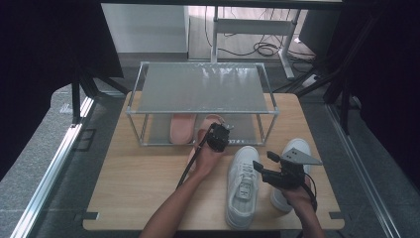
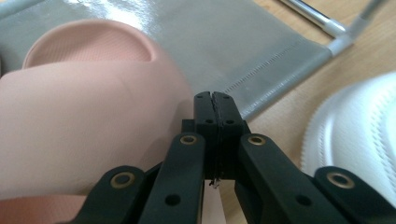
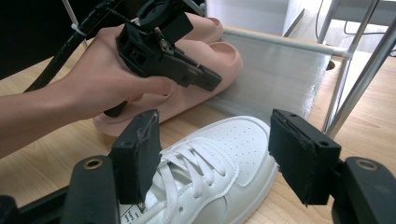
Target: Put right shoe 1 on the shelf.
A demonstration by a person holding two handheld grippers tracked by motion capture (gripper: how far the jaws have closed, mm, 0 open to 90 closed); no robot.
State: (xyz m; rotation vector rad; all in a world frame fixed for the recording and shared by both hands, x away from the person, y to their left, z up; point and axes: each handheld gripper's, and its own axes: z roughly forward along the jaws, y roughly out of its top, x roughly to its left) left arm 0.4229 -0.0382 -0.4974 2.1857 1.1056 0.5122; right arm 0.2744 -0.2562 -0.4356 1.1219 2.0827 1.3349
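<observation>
A pink slipper [image 1: 212,120] [image 2: 84,116] [image 3: 219,58] lies with its toe on the lower shelf of a metal shoe rack [image 1: 200,113] and its heel on the table. My left gripper [image 1: 222,130] [image 2: 215,100] [image 3: 210,80] is shut with nothing between the jaws, lying against the slipper's side. A second pink slipper [image 1: 181,128] sits on the lower shelf to the left. My right gripper [image 1: 265,161] [image 3: 219,156] stands open near a white sneaker [image 1: 241,186] [image 3: 229,149], without touching it. Another white sneaker [image 1: 297,148] lies behind the right gripper.
The rack's grey fabric lower shelf [image 2: 252,51] [image 3: 280,70] and its top shelf [image 1: 203,87] take up the far half of the wooden table [image 1: 143,178]. Rack legs [image 3: 359,79] rise close to the right of the sneaker. Cables lie on the floor beyond.
</observation>
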